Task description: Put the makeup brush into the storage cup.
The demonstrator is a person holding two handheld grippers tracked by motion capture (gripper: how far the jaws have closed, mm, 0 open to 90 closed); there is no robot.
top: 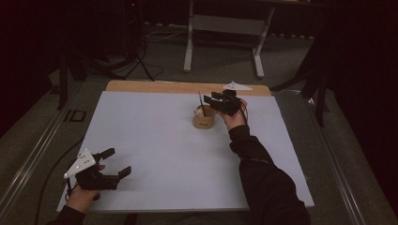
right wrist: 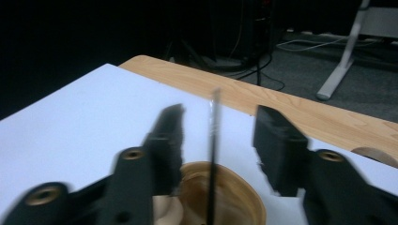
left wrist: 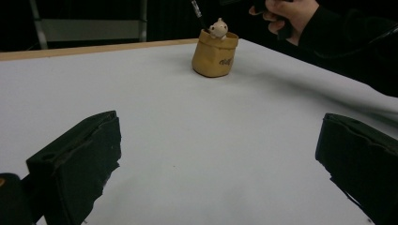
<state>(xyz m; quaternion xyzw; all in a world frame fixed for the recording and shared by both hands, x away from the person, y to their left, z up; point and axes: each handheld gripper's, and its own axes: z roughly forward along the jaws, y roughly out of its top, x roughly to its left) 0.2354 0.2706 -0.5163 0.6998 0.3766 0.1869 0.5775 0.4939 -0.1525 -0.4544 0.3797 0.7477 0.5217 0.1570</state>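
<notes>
— Where is your right hand?

— My right arm reaches far across the tabletop (top: 155,140), sleeve lying on the white sheet, and my right hand-held gripper (top: 217,99) sits just above the tan pot (top: 204,118), aimed along the table toward its far left. Its jaws are parted, and in the right gripper view the thin black stick (right wrist: 213,154) stands upright in the gap between them with clear space on both sides, so the pads are not pressing on it. The stick's lower end rests inside the pot.

— And your left?

— My left hand-held gripper (top: 117,164) rests low at the near left corner of the sheet, pointing toward the middle, jaws spread wide with nothing between them. It is well apart from the pot.

— What else is in the pot?

— A small pale figure (left wrist: 218,29) peeks over the rim beside the stick.

— The surface and the room?

— A white sheet covers most of the tabletop, with a strip of bare wood at the far edge. Beyond it lies grey carpet, the white legs of another desk (top: 225,33), some cables, and darkness.
</notes>
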